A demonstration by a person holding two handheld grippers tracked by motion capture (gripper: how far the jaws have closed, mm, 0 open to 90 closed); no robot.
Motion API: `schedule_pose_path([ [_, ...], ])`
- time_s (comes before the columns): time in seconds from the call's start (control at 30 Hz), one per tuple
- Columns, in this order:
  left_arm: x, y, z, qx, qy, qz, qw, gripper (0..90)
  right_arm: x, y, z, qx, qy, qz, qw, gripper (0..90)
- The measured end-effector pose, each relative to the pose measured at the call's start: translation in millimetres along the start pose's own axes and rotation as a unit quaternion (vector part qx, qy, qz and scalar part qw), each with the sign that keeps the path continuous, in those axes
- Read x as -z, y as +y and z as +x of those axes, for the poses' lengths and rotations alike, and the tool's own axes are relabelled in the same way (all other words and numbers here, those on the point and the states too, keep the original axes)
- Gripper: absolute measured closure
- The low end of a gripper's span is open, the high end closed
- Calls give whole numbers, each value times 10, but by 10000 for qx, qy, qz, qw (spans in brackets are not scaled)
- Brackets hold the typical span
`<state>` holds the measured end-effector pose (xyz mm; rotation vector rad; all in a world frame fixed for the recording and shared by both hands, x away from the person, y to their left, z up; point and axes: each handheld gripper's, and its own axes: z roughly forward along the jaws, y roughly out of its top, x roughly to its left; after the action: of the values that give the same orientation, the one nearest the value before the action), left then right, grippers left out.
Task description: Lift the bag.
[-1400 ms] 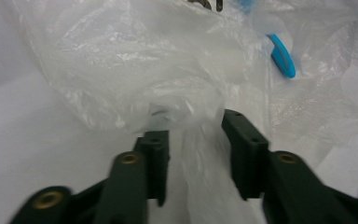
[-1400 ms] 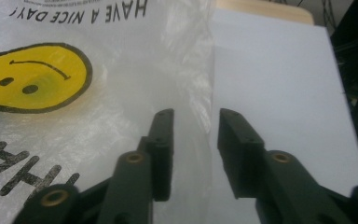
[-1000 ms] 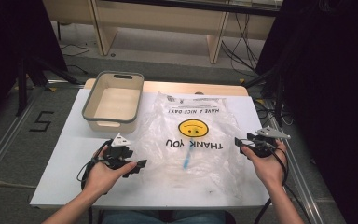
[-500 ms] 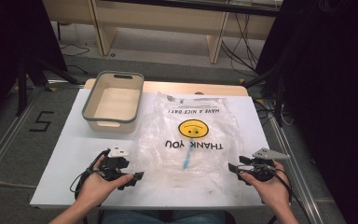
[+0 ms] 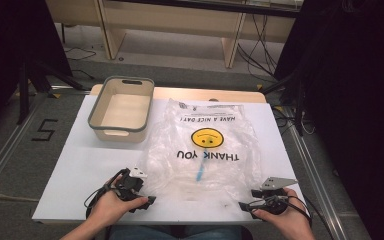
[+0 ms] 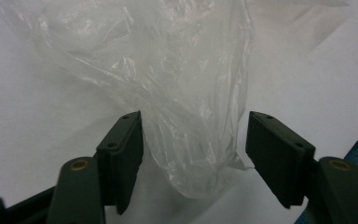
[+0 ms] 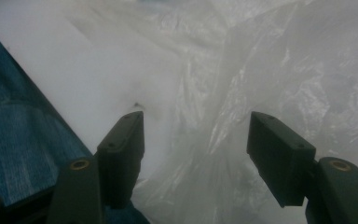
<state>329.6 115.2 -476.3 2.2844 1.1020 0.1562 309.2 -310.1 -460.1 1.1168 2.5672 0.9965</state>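
1. Here, the white table (image 5: 95, 165) is carrying everything, and the clear plastic bag (image 5: 205, 150) is lying flat across its middle and right, printed side up with a yellow smiley and "THANK YOU" lettering reading upside down from the person's seat.
2. The beige bin (image 5: 121, 108) is sitting at the far left of the table, just beside the bag's far left corner, with nothing visible inside.
3. The bag is looking very light, limp and crinkly (thin film that will slide on the smooth tabletop and bunch rather than lift as a sheet), so the near corners, where the film is gathering into thicker folds, are seeming the best places to pinch.
4. The left gripper (image 6: 193, 154) is straddling the near left corner, its jaws standing wide after just closing a little, with a bunched tongue of film between them but not yet pressed.
5. The right gripper (image 7: 196, 154) is sitting at the near right edge, its jaws having just been opening and now gaping fully, with wrinkled film between them, untouched as far as the blur allows.
6. A small blue thing (image 5: 199, 173) is lying by the bag's near middle, possibly inside it.
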Motion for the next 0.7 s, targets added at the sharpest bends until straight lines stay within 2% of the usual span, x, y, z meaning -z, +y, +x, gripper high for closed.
schedule_pose_path([
  [0.1, -24, -14, -13, -56, 48, 22, 10000, 429, -51, -34, 21, 108, 13, 232, 9997, 401],
  [0.17, -22, -15, -17, -194, 148, 44, 9997, 466, -77, -44, 22, 181, -6, 343, 9992, 417],
  [0.27, -22, -15, -15, -266, 224, 58, 9994, 523, -105, -57, 21, 260, -39, 530, 9982, 460],
  [0.4, -22, -3, -13, -452, 342, 117, 9983, 607, -102, -48, 22, 314, -143, 562, 9978, 560],
  [0.53, -29, 20, -19, -524, 374, 164, 9978, 655, -106, -38, 17, 434, -334, 619, 9966, 679],
  [0.7, -40, 43, 4, -538, 273, 168, 9980, 760, -102, -43, -23, 274, -370, 579, 9973, 793],
])
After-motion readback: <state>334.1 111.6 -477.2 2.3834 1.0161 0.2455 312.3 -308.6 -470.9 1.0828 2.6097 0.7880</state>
